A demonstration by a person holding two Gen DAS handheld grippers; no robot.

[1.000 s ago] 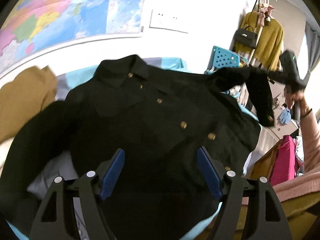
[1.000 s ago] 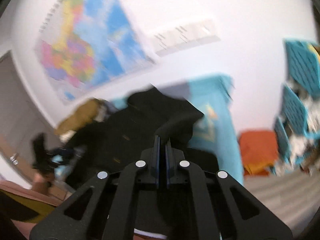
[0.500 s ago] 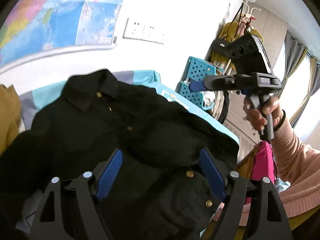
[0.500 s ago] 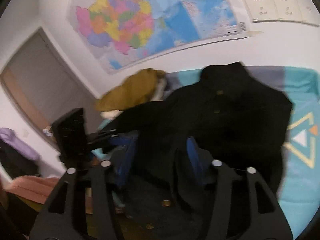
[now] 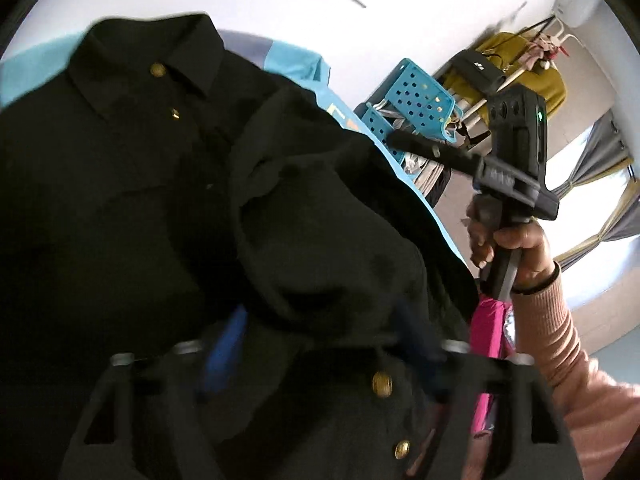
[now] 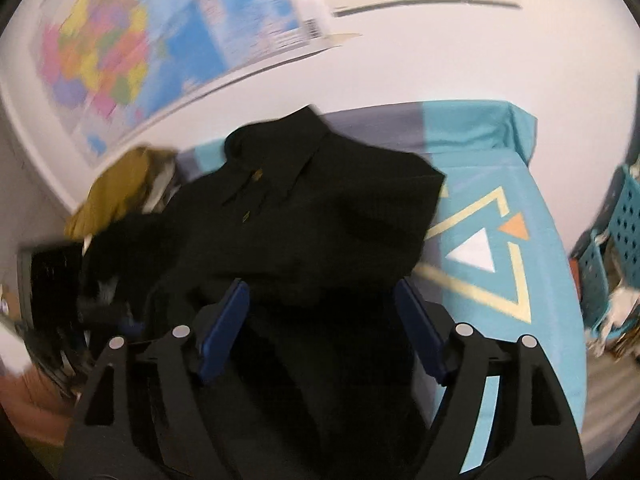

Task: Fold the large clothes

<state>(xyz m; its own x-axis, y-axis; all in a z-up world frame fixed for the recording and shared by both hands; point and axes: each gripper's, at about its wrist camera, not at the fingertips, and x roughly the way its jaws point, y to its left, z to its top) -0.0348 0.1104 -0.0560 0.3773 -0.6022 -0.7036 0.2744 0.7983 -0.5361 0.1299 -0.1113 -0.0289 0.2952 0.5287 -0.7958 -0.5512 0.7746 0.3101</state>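
Observation:
A black button-up coat (image 5: 160, 184) with gold buttons lies collar-away on a teal bedsheet (image 6: 496, 240). Its right sleeve (image 5: 328, 248) is folded across the front. My left gripper (image 5: 320, 336) is open just above the coat's lower front, with folded cloth lying between its blue pads. My right gripper (image 6: 324, 312) is open and empty over the coat's (image 6: 304, 216) lower part. It also shows in the left wrist view (image 5: 404, 138), held in a hand at the right, off the coat.
A mustard garment (image 6: 116, 192) lies on the bed to the coat's left. Teal perforated baskets (image 5: 412, 100) stand past the bed's right edge. A rack with a mustard garment (image 5: 520, 64) is behind. A map (image 6: 132, 48) hangs on the wall.
My right gripper let go of the sleeve, opened and pulled back to the right. The sleeve now lies folded over the coat front. My left gripper moved lower and closer to the coat.

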